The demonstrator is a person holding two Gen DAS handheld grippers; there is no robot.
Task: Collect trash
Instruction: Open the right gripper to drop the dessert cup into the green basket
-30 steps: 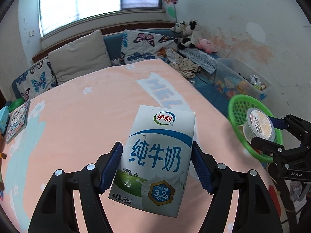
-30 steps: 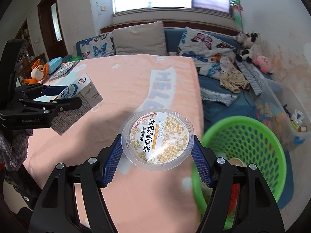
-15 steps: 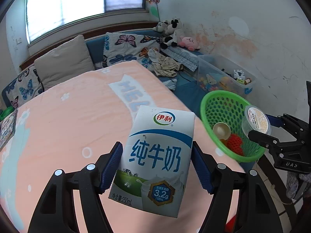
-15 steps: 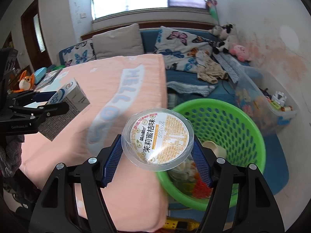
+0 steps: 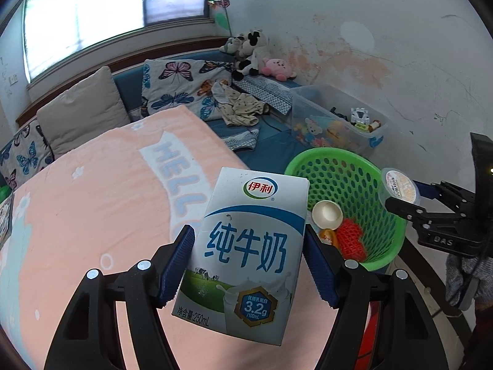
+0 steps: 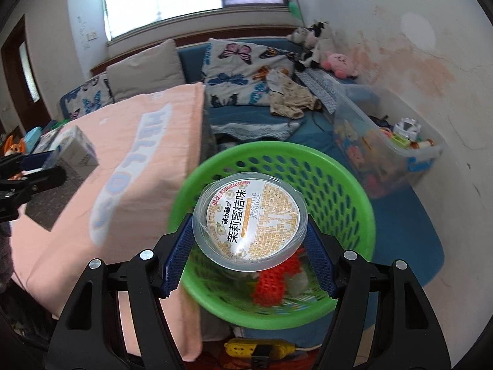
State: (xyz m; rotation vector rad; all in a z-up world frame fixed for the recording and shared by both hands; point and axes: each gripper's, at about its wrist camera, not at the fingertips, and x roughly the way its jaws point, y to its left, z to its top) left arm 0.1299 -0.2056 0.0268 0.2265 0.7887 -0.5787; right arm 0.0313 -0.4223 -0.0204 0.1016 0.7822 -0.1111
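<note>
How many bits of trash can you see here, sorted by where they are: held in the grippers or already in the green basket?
Held in grippers: 2, the milk carton and the jelly cup
In the green basket: 3, a pale cup, a red foam net and an orange scrap
Total: 5

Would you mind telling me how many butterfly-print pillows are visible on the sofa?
2: one butterfly pillow right of the beige cushion, another at its left; others may be hidden.
</note>
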